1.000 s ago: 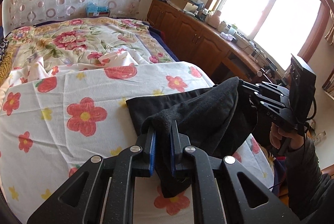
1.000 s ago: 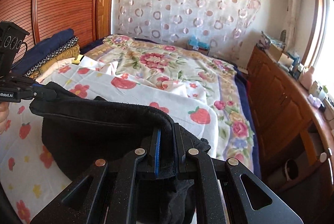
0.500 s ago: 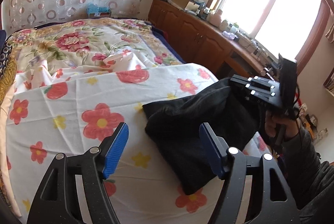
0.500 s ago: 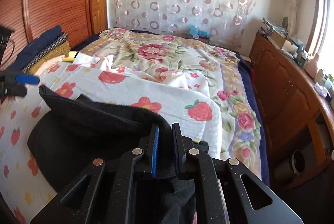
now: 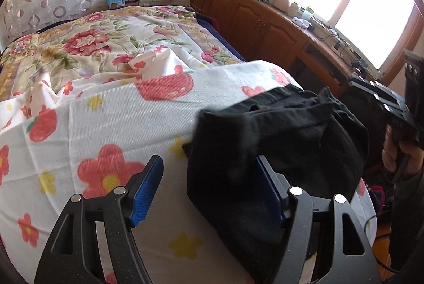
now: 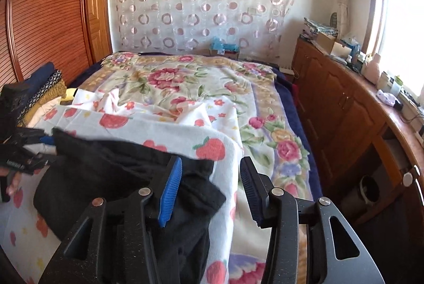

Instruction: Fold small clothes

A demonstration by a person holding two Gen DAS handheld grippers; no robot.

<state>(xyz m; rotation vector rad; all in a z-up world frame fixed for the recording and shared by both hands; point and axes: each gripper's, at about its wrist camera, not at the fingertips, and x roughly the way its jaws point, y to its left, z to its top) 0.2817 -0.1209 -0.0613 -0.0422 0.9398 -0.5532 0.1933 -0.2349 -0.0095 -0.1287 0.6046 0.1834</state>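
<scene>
Both tools stand parted over a bed (image 5: 111, 109) as a black garment (image 5: 278, 141) lies slumped on the flowered white sheet (image 6: 217, 151) near the mattress edge. Left tool (image 5: 209, 186) has its blue pads wide, the garment's folded corner just inside the right-hand pad but not pinched. Right tool (image 6: 209, 186) is opening, its jaws apart with a flap of the dark cloth beside the left pad and nothing gripped. Soft, light and limp, the fabric looks likely to sag and bunch rather than keep a crease; the two corners of one hem seem the surest places to pinch
</scene>
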